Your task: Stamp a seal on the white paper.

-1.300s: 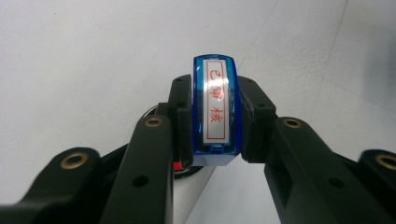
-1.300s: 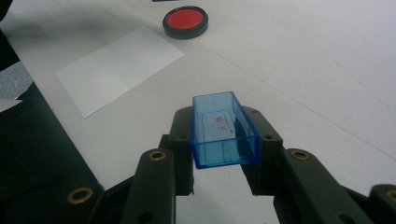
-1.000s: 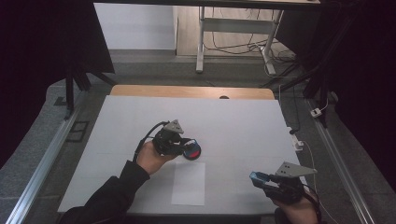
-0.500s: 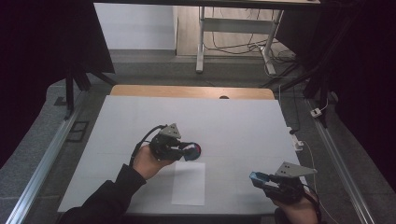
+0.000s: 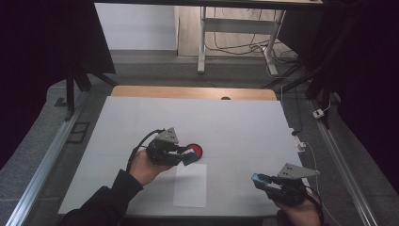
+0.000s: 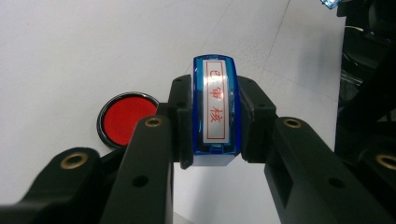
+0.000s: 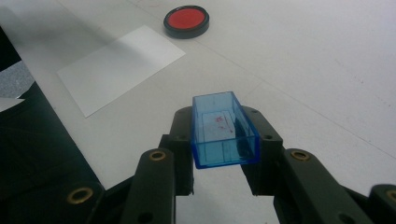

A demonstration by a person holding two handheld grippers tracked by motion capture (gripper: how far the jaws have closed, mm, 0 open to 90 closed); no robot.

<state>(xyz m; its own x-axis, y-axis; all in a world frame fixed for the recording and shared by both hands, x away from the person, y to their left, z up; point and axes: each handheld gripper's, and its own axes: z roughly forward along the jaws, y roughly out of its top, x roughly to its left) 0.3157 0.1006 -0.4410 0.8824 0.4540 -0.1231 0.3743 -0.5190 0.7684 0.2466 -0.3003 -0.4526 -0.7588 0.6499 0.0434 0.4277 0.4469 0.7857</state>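
- The person is standing at the table (image 5: 141, 113) and holding one gripper in each hand.
- The left gripper (image 6: 215, 121) is gripping a blue stamp (image 6: 215, 109); its jaws are pressing the two long sides of the stamp, so they are only a little apart.
- The label with red characters on top of the stamp is facing the left gripper view, so I think the printing face is pointing away, toward the table.
- The stamp is hanging just beside the ink pad (image 5: 195, 151), a round black dish with red inside, and I cannot tell if it is touching anything.
- The paper (image 5: 190, 185), a white sheet, is lying near the pad, on the side closer to the person.
- The right gripper (image 7: 223, 135) is clamping the cap (image 7: 223, 128), a clear blue box with red marks inside, and its open side is looking at the camera.
- In the high view the right gripper is waiting near the front right corner, well apart from the pad.
- In my judgement, the step in hand is inking or printing.
- The next move probably calls for bringing the stamp flat down, on the pad or on the paper, without tilting it.
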